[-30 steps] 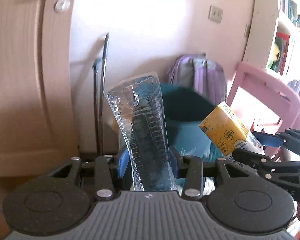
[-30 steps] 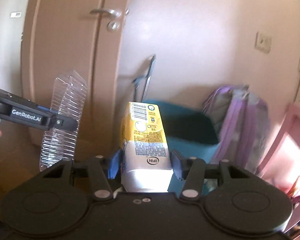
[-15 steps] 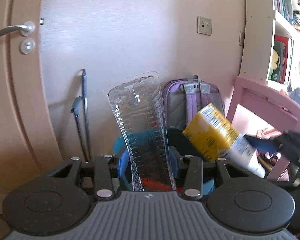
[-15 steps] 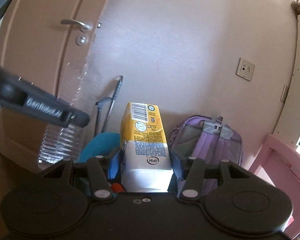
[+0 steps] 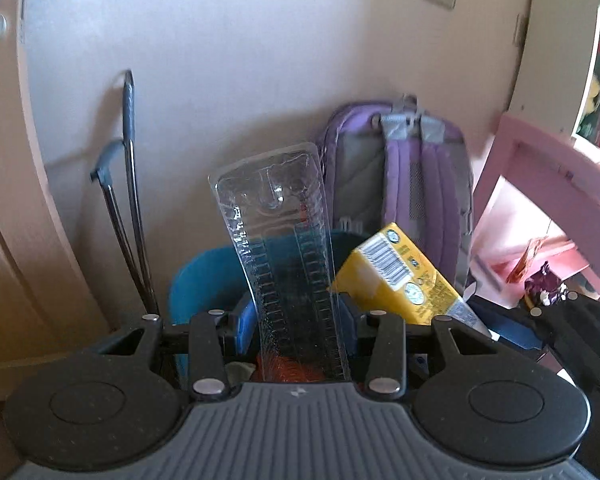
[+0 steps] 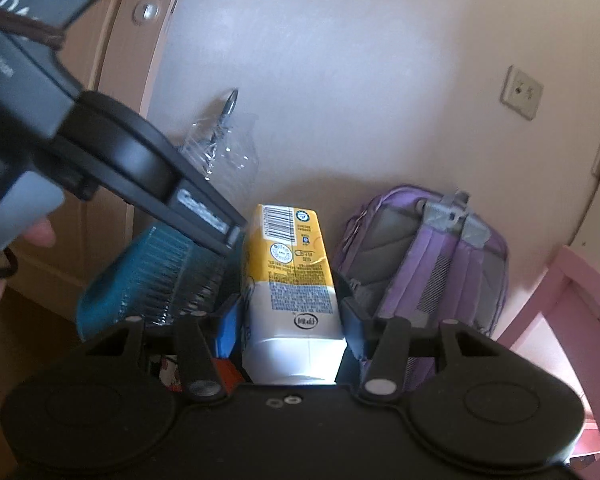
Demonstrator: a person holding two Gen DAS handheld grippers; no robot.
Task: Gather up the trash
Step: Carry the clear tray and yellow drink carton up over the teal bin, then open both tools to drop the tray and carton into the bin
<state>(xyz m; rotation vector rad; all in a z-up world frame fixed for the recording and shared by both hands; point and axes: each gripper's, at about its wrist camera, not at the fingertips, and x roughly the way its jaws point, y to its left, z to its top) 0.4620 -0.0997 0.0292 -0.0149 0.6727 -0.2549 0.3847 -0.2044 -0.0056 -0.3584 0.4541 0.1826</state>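
Note:
My left gripper [image 5: 298,320] is shut on a clear plastic blister pack [image 5: 280,240] that stands upright over a teal trash bin [image 5: 204,280]. My right gripper [image 6: 290,320] is shut on a yellow and white drink carton [image 6: 292,280], held upright over the same bin [image 6: 140,276]. The carton also shows in the left wrist view [image 5: 404,284], tilted, at the right of the bin. The left gripper's body [image 6: 112,152] crosses the right wrist view at upper left. Red and orange rubbish lies inside the bin.
A purple backpack [image 5: 412,184] leans on the wall behind the bin. A pink chair [image 5: 548,208] stands at the right, a shelf above it. A dark metal handle [image 5: 128,184] leans on the wall at the left, beside a wooden door [image 5: 0,160].
Both grippers have moved closer to the bin and lower over it, each with its item. The left gripper now sits nearer the right one.

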